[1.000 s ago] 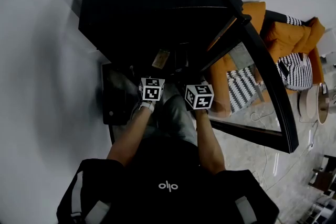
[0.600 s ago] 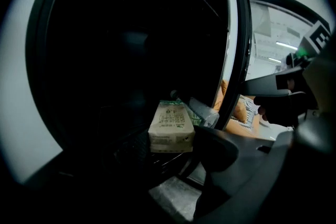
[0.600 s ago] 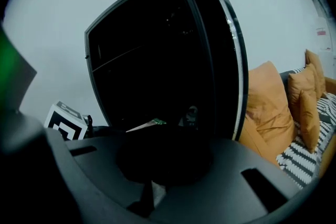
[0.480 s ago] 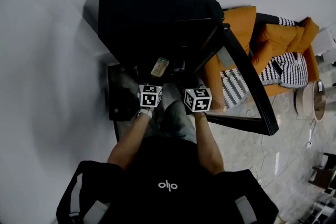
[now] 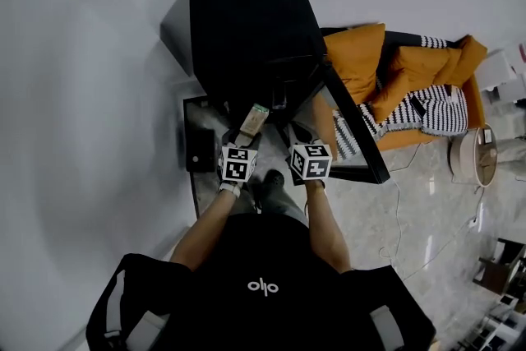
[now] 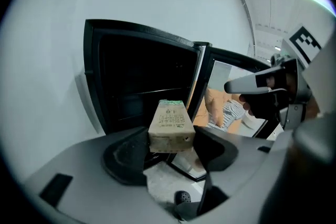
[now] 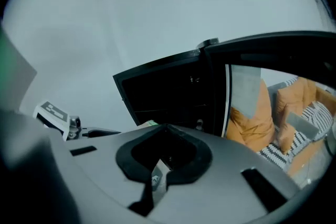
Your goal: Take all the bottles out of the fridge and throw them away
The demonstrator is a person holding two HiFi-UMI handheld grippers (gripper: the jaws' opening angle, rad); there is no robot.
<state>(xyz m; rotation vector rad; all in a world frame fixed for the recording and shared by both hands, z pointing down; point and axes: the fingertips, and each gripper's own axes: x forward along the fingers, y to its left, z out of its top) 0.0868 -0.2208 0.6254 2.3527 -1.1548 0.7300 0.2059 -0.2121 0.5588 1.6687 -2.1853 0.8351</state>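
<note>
White wall (image 5: 82, 53), glossy pale floor (image 5: 419, 210), orange sofa (image 5: 355, 66), striped cushions (image 5: 436, 107)

The fridge (image 5: 246, 29) is black, and dark inside. The carton (image 6: 170, 126) is tan with a green band at its far end. The left gripper (image 5: 248, 136) and right gripper (image 5: 301, 134) each carry a white cube with black square markers. Their fingers (image 6: 123, 155) are grey with black pads. At three o'clock of the fridge the cushions (image 5: 353, 66) are orange, next to a black-and-white striped throw (image 5: 427, 107). The floor (image 5: 411, 210) is pale glossy marble and the wall (image 5: 82, 94) is light grey.
</note>
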